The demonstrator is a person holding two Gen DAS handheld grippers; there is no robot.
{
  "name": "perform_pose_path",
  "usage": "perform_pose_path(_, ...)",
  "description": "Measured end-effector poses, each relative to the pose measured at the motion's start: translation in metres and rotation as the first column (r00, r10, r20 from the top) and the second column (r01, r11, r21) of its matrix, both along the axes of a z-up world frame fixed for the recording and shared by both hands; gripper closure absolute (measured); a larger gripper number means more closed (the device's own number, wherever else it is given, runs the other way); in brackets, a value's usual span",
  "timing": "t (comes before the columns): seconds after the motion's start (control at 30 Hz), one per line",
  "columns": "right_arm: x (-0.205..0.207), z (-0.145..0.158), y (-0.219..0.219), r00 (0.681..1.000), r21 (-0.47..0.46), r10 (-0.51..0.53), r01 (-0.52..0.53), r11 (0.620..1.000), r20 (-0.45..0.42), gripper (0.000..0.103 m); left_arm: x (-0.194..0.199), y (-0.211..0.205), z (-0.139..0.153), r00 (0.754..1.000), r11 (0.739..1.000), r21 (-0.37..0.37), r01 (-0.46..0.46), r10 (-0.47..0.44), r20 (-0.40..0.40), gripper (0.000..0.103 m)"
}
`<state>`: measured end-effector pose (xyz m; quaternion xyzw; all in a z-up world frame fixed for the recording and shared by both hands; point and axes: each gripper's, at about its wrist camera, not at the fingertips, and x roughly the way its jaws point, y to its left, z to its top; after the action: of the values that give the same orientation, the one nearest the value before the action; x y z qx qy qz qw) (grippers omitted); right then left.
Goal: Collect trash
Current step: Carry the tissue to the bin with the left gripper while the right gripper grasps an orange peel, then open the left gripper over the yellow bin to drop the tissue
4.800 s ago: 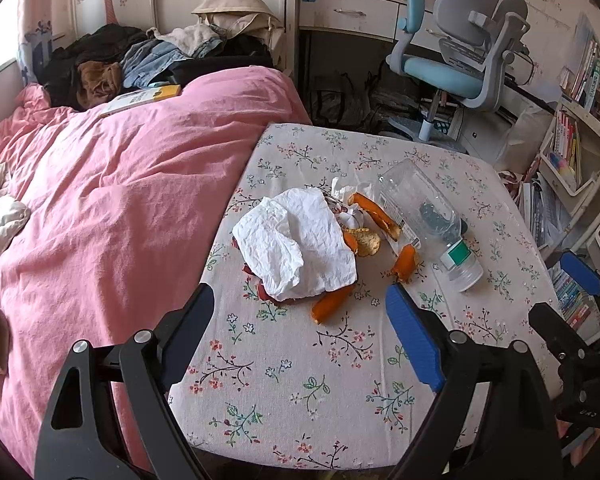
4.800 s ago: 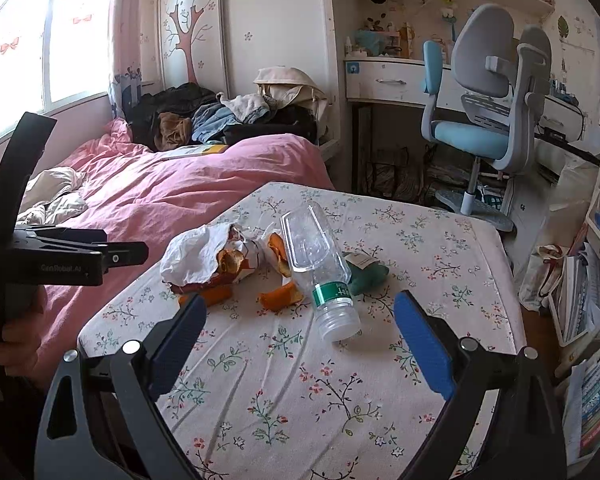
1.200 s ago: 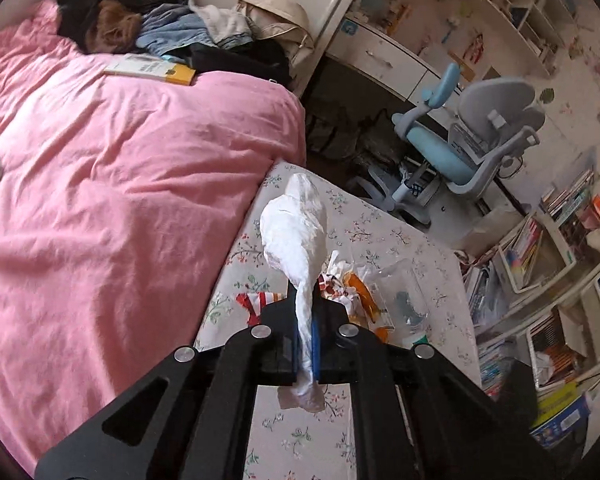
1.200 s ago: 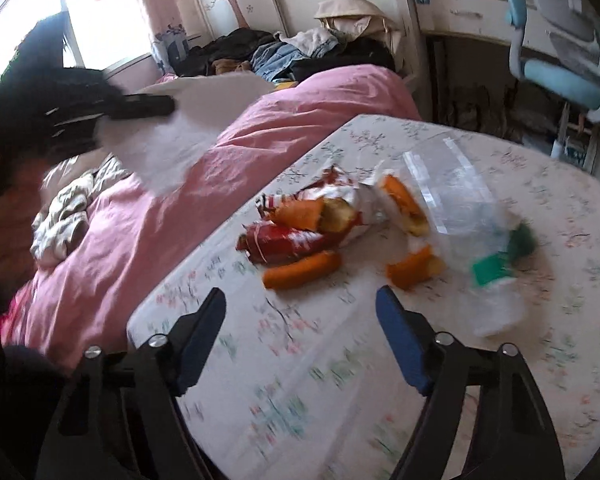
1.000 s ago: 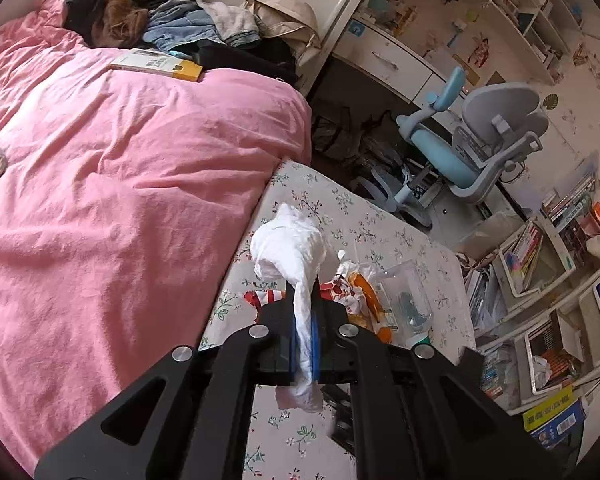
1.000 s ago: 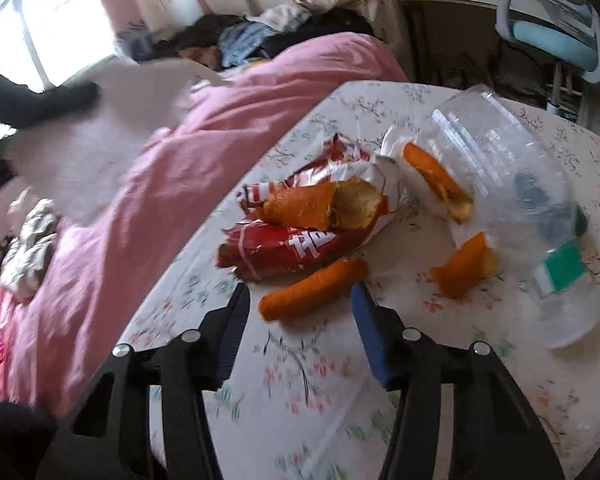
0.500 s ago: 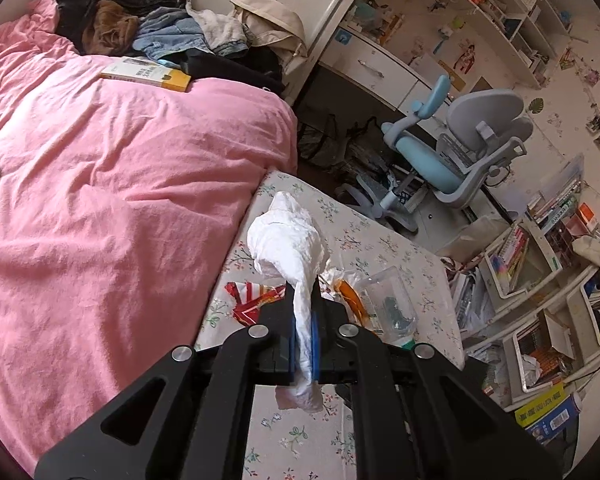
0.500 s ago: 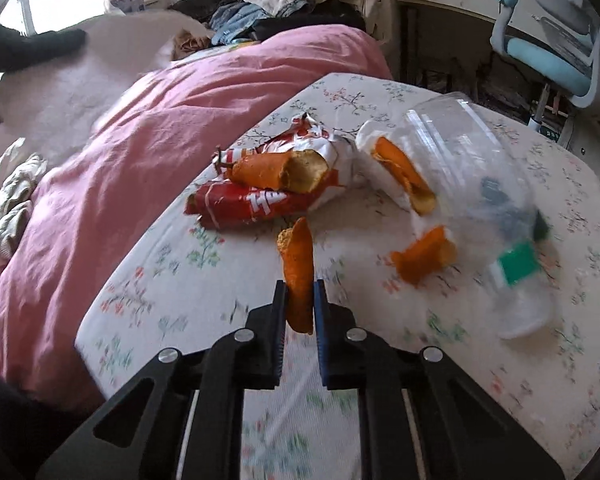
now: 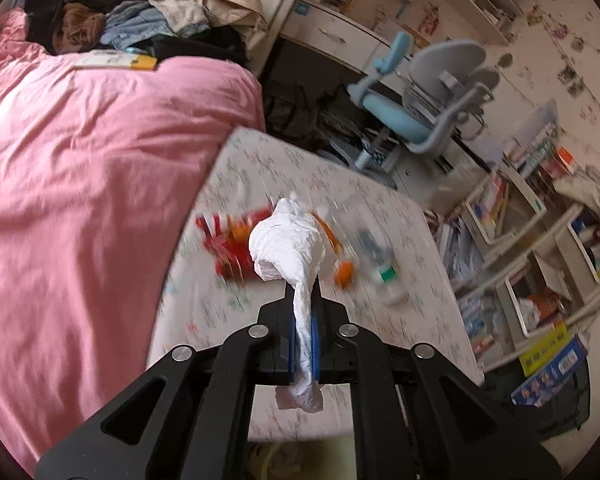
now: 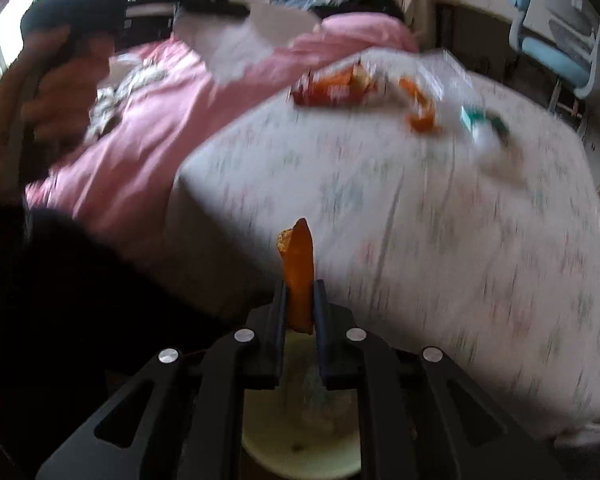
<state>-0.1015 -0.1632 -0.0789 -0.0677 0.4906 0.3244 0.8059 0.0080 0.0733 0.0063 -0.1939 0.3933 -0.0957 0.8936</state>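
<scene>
Left gripper (image 9: 305,344): jaws pressed tight on the crumpled white tissue (image 9: 288,250), which bulges out ahead of the fingers and trails a tail behind them.
Right gripper (image 10: 300,312): jaws pinching an orange peel strip (image 10: 298,268), standing upright between the pads.
Only in the left view: the bookshelves (image 9: 540,256) on the right and the blue-grey desk chair (image 9: 424,100) seen whole.
Only in the right view: a pale round bin (image 10: 300,440) straight below the peel, and the person's hand (image 10: 60,92) gripping the other tool over the pink bed (image 10: 148,128).
On the table (image 9: 412,320): a red snack wrapper (image 9: 236,248), more orange peel (image 9: 344,272), and a clear bottle (image 9: 380,268).
Hedge: the right view is motion-smeared, so the table's trash reads as blurs there.
</scene>
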Motion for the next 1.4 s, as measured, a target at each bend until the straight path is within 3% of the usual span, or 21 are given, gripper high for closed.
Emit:
perform_pose_path(0.1, -0.017, -0.009, -0.004, 1.0, -0.034, 0.005, -0.005, 0.999, -0.01, 0.081, -0.024, -0.016, -0.014, 0.999, 1.0, 0.012, 0.028, -0.028, -0.031, 0.098)
perform_pose_path(0.13, -0.02, -0.004, -0.006, 1.0, -0.025, 0.003, -0.002, 1.0, 0.019, 0.068, -0.032, -0.021, -0.019, 0.998, 0.999, 0.015, 0.038, -0.038, -0.044, 0.098)
perform_pose_path(0.2, -0.019, 0.007, -0.011, 0.998, 0.006, -0.02, 0.019, 1.0, 0.065, 0.053, -0.051, -0.036, -0.032, 0.995, 0.997, 0.025, 0.069, -0.067, -0.077, 0.098)
perform_pose_path(0.37, -0.002, 0.037, -0.046, 0.978, 0.153, -0.159, 0.138, 0.979, 0.134, 0.044, -0.096, -0.077, -0.068, 0.971, 0.984, 0.068, 0.168, -0.153, -0.185, 0.098)
perform_pose_path(0.47, 0.009, 0.062, -0.062, 0.95, 0.241, -0.227, 0.174, 0.955, 0.215, 0.04, -0.116, -0.104, -0.094, 0.929, 0.961, 0.088, 0.261, -0.226, -0.293, 0.095)
perform_pose_path(0.53, 0.013, 0.076, -0.069, 0.926, 0.271, -0.253, 0.177, 0.946, 0.282, 0.036, -0.119, -0.117, -0.104, 0.898, 0.94, 0.115, 0.322, -0.265, -0.352, 0.075)
perform_pose_path(0.57, 0.017, 0.081, -0.071, 0.915, 0.275, -0.261, 0.177, 0.945, 0.308, 0.035, -0.119, -0.125, -0.106, 0.892, 0.924, 0.17, 0.341, -0.261, -0.37, 0.055)
perform_pose_path(0.6, 0.019, 0.084, -0.077, 0.906, 0.278, -0.267, 0.177, 0.944, 0.329, 0.035, -0.12, -0.129, -0.106, 0.899, 0.915, 0.218, 0.338, -0.246, -0.362, 0.043)
perform_pose_path(0.63, 0.021, 0.088, -0.082, 0.896, 0.282, -0.274, 0.179, 0.943, 0.35, 0.033, -0.119, -0.131, -0.101, 0.911, 0.908, 0.258, 0.329, -0.234, -0.34, 0.041)
perform_pose_path(0.7, 0.031, 0.094, -0.088, 0.883, 0.284, -0.288, 0.187, 0.941, 0.372, 0.029, -0.116, -0.128, -0.091, 0.93, 0.915, 0.268, 0.303, -0.222, -0.293, 0.037)
perform_pose_path(0.8, 0.05, 0.098, -0.093, 0.864, 0.284, -0.317, 0.215, 0.934, 0.391, 0.028, -0.101, -0.112, -0.065, 0.974, 0.93, 0.316, 0.188, -0.135, -0.182, 0.029)
perform_pose_path(0.9, 0.066, 0.098, -0.1, 0.85, 0.322, -0.372, 0.257, 0.911, 0.374, 0.025, -0.079, -0.09, -0.035, 0.998, 0.938, 0.343, 0.052, -0.034, -0.057, 0.021)
perform_pose_path(1.07, 0.096, 0.085, -0.11, 0.832, 0.403, -0.479, 0.351, 0.845, 0.279, 0.024, -0.021, -0.044, 0.005, 0.989, 0.942, 0.302, -0.147, 0.138, 0.05, 0.018)
perform_pose_path(1.17, 0.101, 0.083, -0.103, 0.832, 0.404, -0.486, 0.361, 0.84, 0.268, 0.022, 0.008, -0.021, 0.014, 0.973, 0.933, 0.276, -0.23, 0.218, 0.073, 0.015)
perform_pose_path(1.3, 0.101, 0.081, -0.092, 0.839, 0.357, -0.454, 0.343, 0.869, 0.3, 0.02, 0.026, 0.002, -0.005, 0.96, 0.937, 0.218, -0.273, 0.28, 0.0, 0.015)
perform_pose_path(1.4, 0.102, 0.082, -0.089, 0.841, 0.345, -0.441, 0.332, 0.878, 0.313, 0.019, 0.026, 0.002, -0.018, 0.964, 0.95, 0.193, -0.246, 0.26, -0.051, 0.015)
